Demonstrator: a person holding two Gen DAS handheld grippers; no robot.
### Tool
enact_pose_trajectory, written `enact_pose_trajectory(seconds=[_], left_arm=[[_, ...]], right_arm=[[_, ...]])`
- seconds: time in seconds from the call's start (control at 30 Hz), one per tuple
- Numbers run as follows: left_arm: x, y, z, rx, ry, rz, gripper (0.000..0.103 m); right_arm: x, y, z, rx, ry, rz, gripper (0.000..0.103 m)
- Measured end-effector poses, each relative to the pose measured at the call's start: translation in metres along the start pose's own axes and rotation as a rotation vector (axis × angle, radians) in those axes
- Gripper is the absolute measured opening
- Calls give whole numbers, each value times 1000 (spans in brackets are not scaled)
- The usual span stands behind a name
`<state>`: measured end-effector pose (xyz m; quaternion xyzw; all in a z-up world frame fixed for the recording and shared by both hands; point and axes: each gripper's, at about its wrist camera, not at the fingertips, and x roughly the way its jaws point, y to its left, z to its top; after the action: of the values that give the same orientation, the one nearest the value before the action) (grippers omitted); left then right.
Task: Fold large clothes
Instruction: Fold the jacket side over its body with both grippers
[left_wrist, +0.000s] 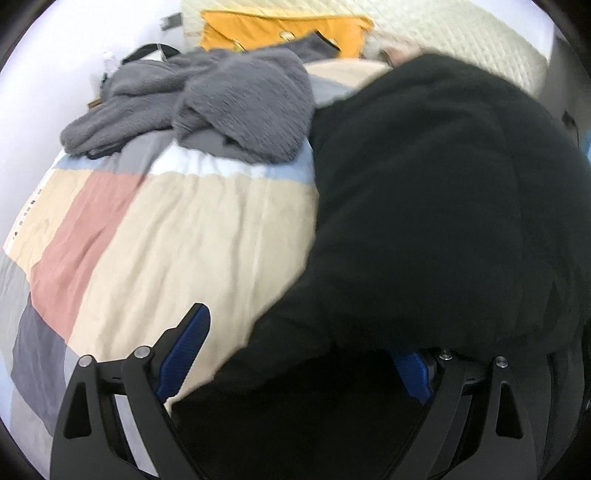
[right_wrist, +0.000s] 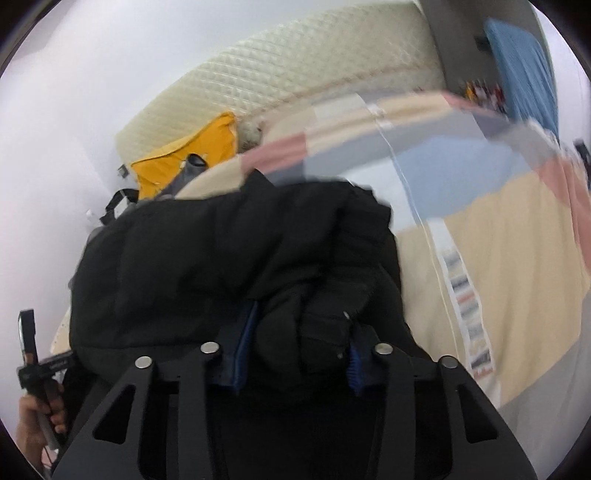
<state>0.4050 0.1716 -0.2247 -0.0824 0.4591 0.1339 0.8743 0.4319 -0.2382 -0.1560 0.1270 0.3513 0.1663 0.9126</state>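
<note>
A large black garment (left_wrist: 436, 206) lies bunched on the patchwork bed cover (left_wrist: 177, 236). In the left wrist view my left gripper (left_wrist: 295, 350) stands wide open; its left blue pad (left_wrist: 184, 350) is bare over the cover and the right pad (left_wrist: 413, 373) is partly under the black fabric. In the right wrist view my right gripper (right_wrist: 295, 350) holds a thick bunch of the black garment (right_wrist: 229, 258) between its blue pads (right_wrist: 243, 343). The person's other hand with the left gripper's handle (right_wrist: 33, 354) shows at the lower left.
A grey fleece garment (left_wrist: 207, 103) lies in a heap further up the bed. An orange pillow (left_wrist: 280, 33) and a quilted cream headboard (left_wrist: 443, 33) are behind it. A white wall (right_wrist: 74, 110) runs along the bed's left side.
</note>
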Motion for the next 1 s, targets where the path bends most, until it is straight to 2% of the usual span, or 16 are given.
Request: enact_pose_trajectory(seconds=[0.1,0.2,0.3,0.37,0.57,0.87,1.0], left_arm=[[-7,13,5,-60,-52,11,92],[-15,35,10,-167,-88,-1,92],[-17,59,13,-266,-93,-43,92],[-16,64,15,-288,-84,-61,92],[-21,61,17,-303,-86,-120,92],[-25,37,16,-186,-136,-69,92],[-19,31,13,-161,-119,-100,93]], right_arm=[[-17,30,10,-73,-46,36,35],[-34,55,13,-138,-91,65,34],[-50,71,16,-182,-143,86,34],[-56,77,19,-200,-173,79,33],[-42,68,24,-222,-176,-17,30],[12,44,10,-332,-75,-174,28],[33,32,1,-334,-57,-220,28]])
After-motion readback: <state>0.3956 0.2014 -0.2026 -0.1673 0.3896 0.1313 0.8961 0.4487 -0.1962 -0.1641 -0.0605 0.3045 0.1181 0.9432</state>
